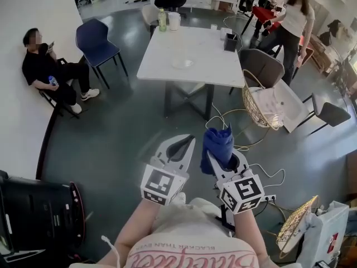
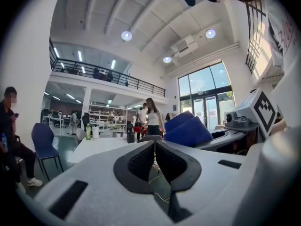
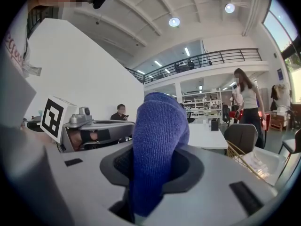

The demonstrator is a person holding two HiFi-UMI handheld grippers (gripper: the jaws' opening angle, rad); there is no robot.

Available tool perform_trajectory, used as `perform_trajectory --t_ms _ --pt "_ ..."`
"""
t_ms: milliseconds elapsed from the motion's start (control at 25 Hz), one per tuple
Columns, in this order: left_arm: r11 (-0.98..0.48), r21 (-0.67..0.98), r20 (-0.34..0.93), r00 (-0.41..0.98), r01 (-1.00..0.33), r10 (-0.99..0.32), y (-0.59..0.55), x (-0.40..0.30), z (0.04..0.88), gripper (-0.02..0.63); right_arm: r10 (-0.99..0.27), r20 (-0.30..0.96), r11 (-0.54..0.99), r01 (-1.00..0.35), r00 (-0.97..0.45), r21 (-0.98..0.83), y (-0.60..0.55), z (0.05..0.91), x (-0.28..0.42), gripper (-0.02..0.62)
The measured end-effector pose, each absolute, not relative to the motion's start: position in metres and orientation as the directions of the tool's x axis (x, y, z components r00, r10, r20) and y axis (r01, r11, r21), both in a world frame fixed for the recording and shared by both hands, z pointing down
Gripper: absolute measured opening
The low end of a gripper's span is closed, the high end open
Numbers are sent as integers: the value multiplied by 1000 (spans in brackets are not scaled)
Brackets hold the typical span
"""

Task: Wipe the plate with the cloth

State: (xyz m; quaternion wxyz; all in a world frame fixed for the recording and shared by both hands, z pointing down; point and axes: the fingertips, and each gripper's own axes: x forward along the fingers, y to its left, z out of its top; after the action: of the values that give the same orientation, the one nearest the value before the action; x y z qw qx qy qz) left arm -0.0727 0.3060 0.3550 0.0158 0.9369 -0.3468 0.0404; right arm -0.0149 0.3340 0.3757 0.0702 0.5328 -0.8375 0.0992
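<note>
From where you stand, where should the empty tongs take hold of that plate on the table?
Probably its near rim, coming low from this side: the plate lies flat on the white table, so only its thin edge offers a pinch.

Bright indoor light from ceiling lamps (image 2: 126, 35), windows (image 2: 207, 86); fisheye edges dark, warped.

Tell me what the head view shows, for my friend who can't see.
A person's right gripper clamps a blue cloth in its jaws; the left gripper beside it is shut and empty. Ahead stands a white table with a plate on it.
</note>
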Motion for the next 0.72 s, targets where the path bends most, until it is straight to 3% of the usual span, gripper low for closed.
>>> perform_trajectory --t_ms 720 --pt "-700 52 116 700 -712 -704 201 -78 381 6 -866 228 423 -895 -445 -144 228 395 -3 121"
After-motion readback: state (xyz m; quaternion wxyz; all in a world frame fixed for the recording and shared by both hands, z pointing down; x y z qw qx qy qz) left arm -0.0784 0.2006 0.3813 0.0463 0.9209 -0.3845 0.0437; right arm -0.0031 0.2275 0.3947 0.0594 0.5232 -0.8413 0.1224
